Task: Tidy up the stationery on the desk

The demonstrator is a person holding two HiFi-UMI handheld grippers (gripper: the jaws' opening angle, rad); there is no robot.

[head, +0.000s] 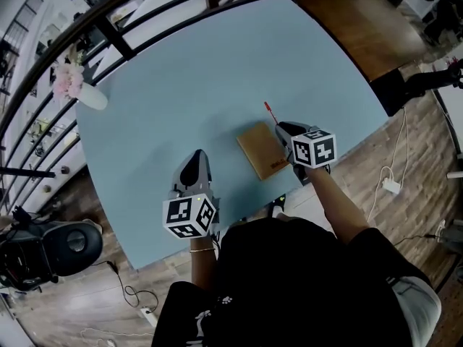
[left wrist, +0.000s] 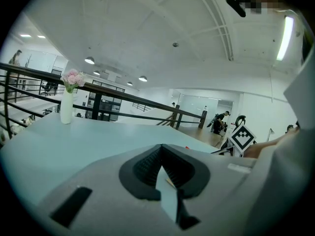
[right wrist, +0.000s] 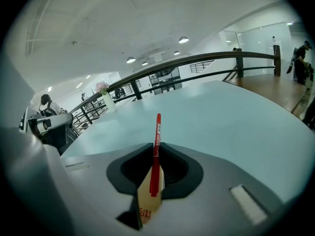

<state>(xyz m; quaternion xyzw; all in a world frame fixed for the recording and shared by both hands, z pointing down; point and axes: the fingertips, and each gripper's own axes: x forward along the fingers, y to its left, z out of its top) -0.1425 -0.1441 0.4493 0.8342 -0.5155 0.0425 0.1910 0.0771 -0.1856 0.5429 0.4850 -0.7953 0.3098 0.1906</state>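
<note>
The right tongs (right wrist: 155, 170) are closed on a red pen (right wrist: 157, 141), which sticks forward out of the jaws. The left tongs (left wrist: 161, 167) are shut and hold nothing. A brown notebook (head: 262, 150) lies on the desk (head: 202, 71), partly under the right tongs and to the right of the left ones.

I judge the tidying is at an early part: the pen is gripped but not put away, and the notebook is not handled. No holder or box is in view, so I cannot tell where the things should go. The person's body covers the near desk edge.
</note>
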